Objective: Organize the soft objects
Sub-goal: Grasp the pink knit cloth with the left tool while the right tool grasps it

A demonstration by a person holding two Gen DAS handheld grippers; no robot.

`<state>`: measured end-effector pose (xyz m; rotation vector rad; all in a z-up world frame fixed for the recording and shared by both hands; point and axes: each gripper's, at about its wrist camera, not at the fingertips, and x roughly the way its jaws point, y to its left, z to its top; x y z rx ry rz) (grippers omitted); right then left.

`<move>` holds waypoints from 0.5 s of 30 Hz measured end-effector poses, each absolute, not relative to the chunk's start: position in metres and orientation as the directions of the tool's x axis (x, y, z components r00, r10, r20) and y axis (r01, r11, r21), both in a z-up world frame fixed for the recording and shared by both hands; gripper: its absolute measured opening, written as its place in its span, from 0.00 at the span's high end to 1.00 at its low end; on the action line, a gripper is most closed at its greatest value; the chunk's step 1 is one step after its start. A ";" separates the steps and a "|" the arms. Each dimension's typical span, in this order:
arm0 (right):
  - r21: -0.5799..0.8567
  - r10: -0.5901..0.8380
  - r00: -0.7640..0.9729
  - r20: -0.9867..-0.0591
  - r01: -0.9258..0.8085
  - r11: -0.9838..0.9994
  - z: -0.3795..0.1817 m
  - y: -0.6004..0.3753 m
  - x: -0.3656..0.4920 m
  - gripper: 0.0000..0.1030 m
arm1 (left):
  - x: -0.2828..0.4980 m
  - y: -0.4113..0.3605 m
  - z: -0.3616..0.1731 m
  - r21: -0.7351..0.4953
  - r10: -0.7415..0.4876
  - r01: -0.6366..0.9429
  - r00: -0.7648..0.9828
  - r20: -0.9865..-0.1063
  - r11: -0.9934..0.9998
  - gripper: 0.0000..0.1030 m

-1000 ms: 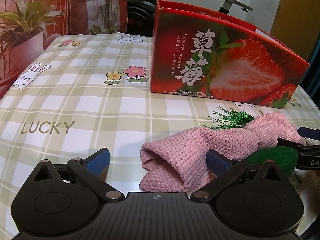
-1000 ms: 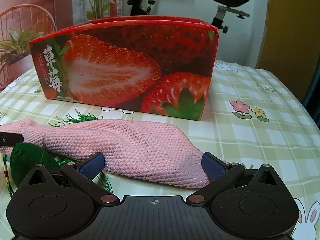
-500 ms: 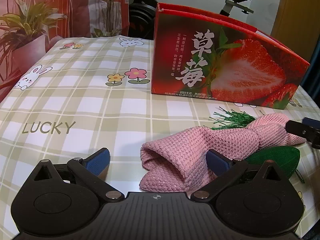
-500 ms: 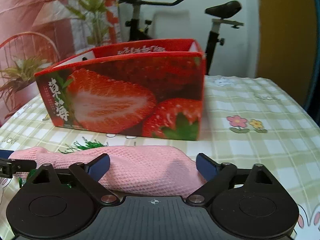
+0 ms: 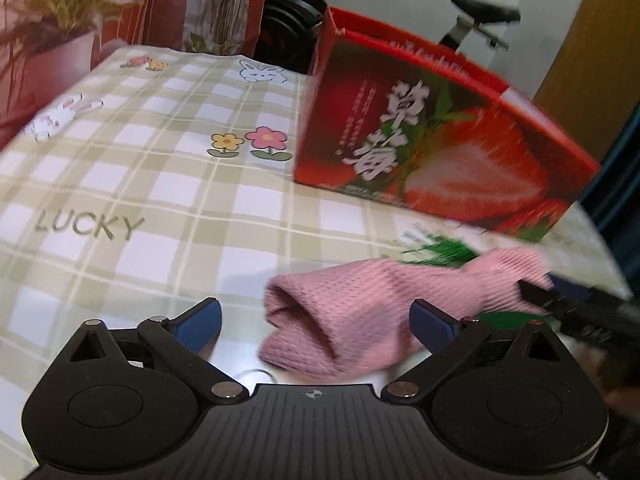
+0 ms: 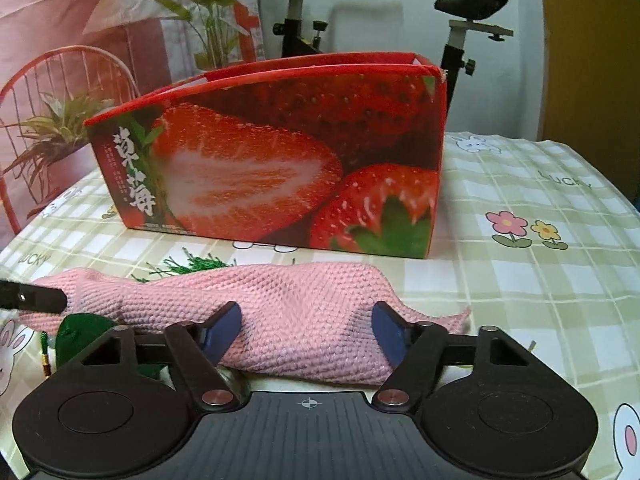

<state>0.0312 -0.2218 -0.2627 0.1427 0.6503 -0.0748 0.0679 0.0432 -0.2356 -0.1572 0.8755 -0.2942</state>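
A pink knit cloth [image 6: 304, 300] lies stretched across the checked tablecloth in front of the red strawberry box [image 6: 280, 160]. My right gripper [image 6: 305, 331] straddles its wide end. The jaws are closing, and both blue pads touch the cloth and bunch it up between them. My left gripper [image 5: 316, 328] stands open over the cloth's other end [image 5: 344, 320], which lies nearer its right pad. A green leaf-shaped piece [image 6: 80, 330] with a tinsel tassel [image 6: 192, 266] lies partly under the cloth. The right gripper's black finger [image 5: 580, 308] shows at the left wrist view's right edge.
The strawberry box [image 5: 440, 148] is open at the top and stands just behind the cloth. Tablecloth [image 5: 140, 200] stretches to the left of it. Potted plants, a red wire chair [image 6: 60, 88] and an exercise bike [image 6: 460, 32] stand beyond the table.
The right gripper's pads have drawn in from wide apart onto the pink cloth, which now puckers between them. The left gripper stays open; its view has rolled slightly and is blurred.
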 end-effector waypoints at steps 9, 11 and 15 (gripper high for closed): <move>0.153 0.046 0.812 -0.582 0.054 0.987 -0.262 -0.224 0.027 0.62 | 0.063 0.035 -0.234 -0.264 -0.337 0.209 0.606 -0.720 0.942 0.43; 0.164 0.058 0.817 -0.574 0.046 0.985 -0.261 -0.225 0.026 0.66 | 0.063 0.035 -0.235 -0.262 -0.338 0.214 0.606 -0.720 0.941 0.59; 0.198 0.095 0.833 -0.545 0.018 0.980 -0.259 -0.226 0.020 0.78 | 0.060 0.032 -0.235 -0.264 -0.363 0.249 0.604 -0.710 0.932 0.72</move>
